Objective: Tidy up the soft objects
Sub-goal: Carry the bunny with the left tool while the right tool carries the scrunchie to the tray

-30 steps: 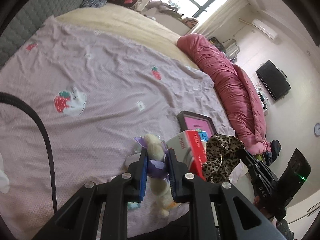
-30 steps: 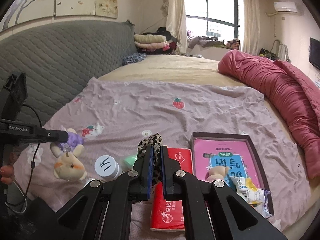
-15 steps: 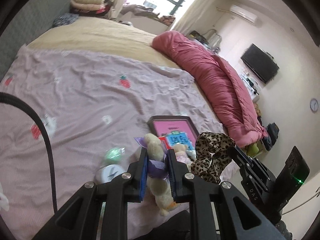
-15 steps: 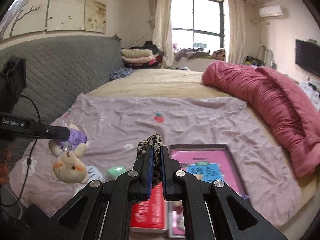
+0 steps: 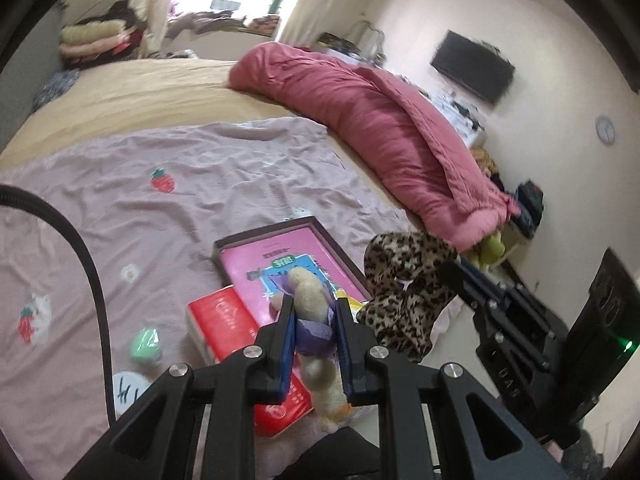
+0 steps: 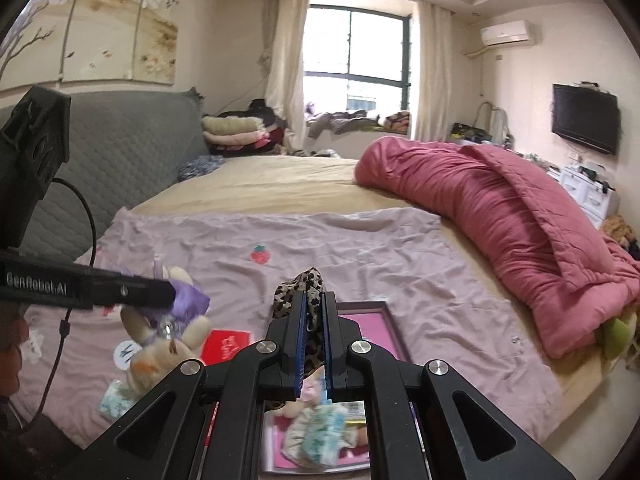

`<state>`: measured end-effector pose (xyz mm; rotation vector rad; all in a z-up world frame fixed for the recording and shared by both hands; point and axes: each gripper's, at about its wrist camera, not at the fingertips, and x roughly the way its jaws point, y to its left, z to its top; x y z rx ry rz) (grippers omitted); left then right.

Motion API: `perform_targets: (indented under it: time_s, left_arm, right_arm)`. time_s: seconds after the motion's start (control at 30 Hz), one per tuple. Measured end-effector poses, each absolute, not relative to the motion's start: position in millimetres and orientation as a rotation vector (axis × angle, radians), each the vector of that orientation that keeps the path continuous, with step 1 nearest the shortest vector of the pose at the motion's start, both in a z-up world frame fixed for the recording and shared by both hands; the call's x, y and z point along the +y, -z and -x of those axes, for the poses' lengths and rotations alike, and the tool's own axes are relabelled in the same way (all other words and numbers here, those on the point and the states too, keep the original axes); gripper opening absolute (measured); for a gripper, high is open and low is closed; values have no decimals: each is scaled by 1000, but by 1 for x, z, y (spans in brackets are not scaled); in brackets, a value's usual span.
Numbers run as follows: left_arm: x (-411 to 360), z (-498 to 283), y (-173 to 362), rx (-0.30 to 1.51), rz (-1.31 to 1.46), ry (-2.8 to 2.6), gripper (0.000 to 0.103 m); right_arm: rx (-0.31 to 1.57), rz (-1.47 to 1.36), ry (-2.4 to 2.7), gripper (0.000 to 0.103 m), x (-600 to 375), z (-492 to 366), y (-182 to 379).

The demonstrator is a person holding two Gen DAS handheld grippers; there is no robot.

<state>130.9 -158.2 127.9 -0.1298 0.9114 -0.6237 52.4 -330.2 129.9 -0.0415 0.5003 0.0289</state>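
Far left on the lilac sheet (image 5: 120,208) a white lid (image 5: 126,390) and a small green thing (image 5: 146,346) lie loose, and next to them the red packet (image 5: 236,340), its far end against the tray. Now the left gripper (image 5: 313,320): its tongs are clamped on a plush rabbit (image 5: 310,296) by the purple cloth at its middle, head up past the tips, legs dangling below, clear of the bed. From the other camera the same rabbit (image 6: 160,344) hangs off that tong tip over the sheet, left of the tray.

On to the middle, the dark-rimmed tray (image 5: 348,260) with its pink lining, already holding a small doll and a crinkly packet at the near end. That looks like the collecting spot, so both loads probably belong there.

Right side: the right gripper (image 6: 313,320) is pinched tight on a leopard-print scrunchie (image 6: 300,288), fabric bunched above the tips; in the left view the scrunchie (image 5: 404,292) hangs off the tray's right edge, beyond the bed's near corner.

To do it well, bring each one over bare pink lining, not onto the doll; lower until the legs and the fabric rest before letting go, or the limp pieces will flop over the rim. Keep the two grippers from crossing: rabbit to the tray's left half, scrunchie to its right. Far right, the pink quilt (image 5: 380,128) is well out of the way
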Motion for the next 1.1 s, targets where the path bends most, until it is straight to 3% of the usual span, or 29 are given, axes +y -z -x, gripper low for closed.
perform_targets:
  time_s: [0.33, 1.1]
  left_arm:
    - [-211, -141, -119, 933, 22, 644, 19]
    - [-275, -158, -33, 1075, -140, 618, 19]
  right_arm:
    - [497, -37, 47, 7, -381, -52, -125]
    - [586, -161, 72, 7, -419, -71, -64]
